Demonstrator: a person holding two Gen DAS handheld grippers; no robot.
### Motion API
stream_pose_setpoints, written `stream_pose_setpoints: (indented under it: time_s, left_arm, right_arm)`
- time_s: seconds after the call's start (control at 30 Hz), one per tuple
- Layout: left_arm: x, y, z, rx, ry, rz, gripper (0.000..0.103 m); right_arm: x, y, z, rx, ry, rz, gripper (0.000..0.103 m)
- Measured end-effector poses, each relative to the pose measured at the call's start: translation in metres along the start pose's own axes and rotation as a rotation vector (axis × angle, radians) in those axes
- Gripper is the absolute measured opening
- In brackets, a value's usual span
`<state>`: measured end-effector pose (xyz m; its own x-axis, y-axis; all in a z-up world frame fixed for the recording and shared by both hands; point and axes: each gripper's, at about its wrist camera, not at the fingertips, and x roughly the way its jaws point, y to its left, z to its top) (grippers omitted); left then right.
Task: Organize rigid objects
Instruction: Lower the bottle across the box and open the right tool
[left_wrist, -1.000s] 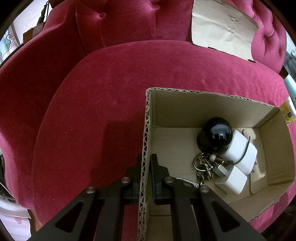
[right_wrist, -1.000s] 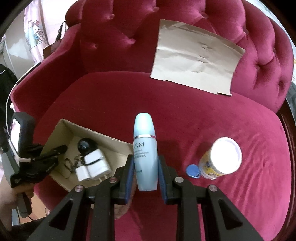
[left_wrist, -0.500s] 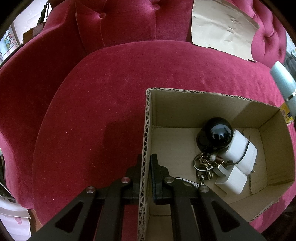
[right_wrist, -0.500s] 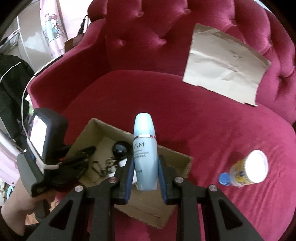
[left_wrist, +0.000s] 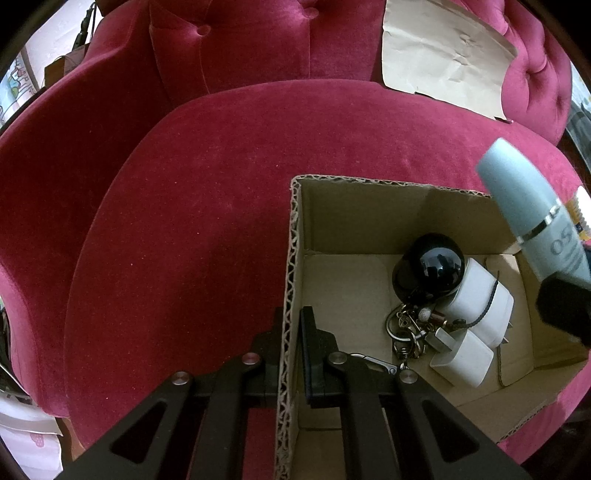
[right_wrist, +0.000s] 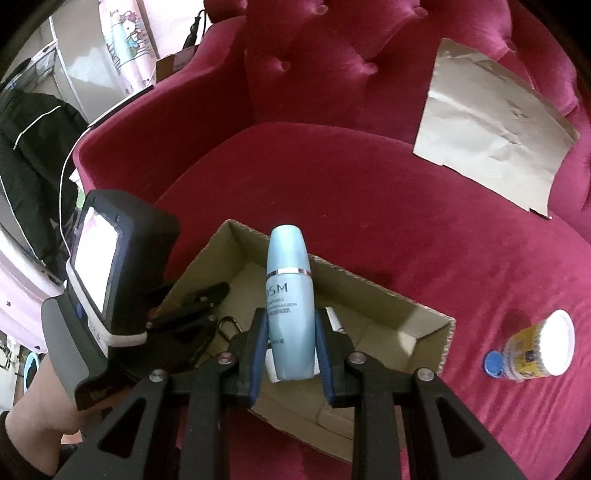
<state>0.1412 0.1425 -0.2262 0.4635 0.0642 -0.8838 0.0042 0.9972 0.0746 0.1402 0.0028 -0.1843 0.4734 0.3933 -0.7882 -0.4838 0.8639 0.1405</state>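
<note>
My left gripper (left_wrist: 293, 354) stays clenched on the near wall of the cardboard box (left_wrist: 291, 258), exactly where it was a second ago. My right gripper (right_wrist: 290, 343) is grasping the pale blue bottle (right_wrist: 290, 295) around its lower body; it has swung across from over the bare cushion and now hangs above the open box, with the bottle newly showing at the right edge of the left wrist view. Inside the box lie a black ball (left_wrist: 432, 267), white chargers (left_wrist: 480, 302) and keys (left_wrist: 406, 332). Farther off on the red sofa (right_wrist: 369, 203) stand a yellow jar (right_wrist: 539, 349) and a brown paper sheet (right_wrist: 491, 125).
</note>
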Motion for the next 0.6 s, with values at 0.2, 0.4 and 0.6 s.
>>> stream_pose_setpoints:
  time_s: [0.2,0.4,0.6]
  left_arm:
    - [0.0,0.0,0.0,0.0,0.0,0.0,0.007]
    - [0.0,0.0,0.0,0.0,0.0,0.0,0.007]
    - [0.0,0.0,0.0,0.0,0.001,0.0,0.007]
  right_arm:
    - [0.011,0.009,0.003,-0.018,0.028,0.015,0.026]
    - [0.017,0.01,0.003,-0.018,0.044,0.025,0.026]
    - [0.015,0.009,0.005,-0.013,0.041,0.028,0.027]
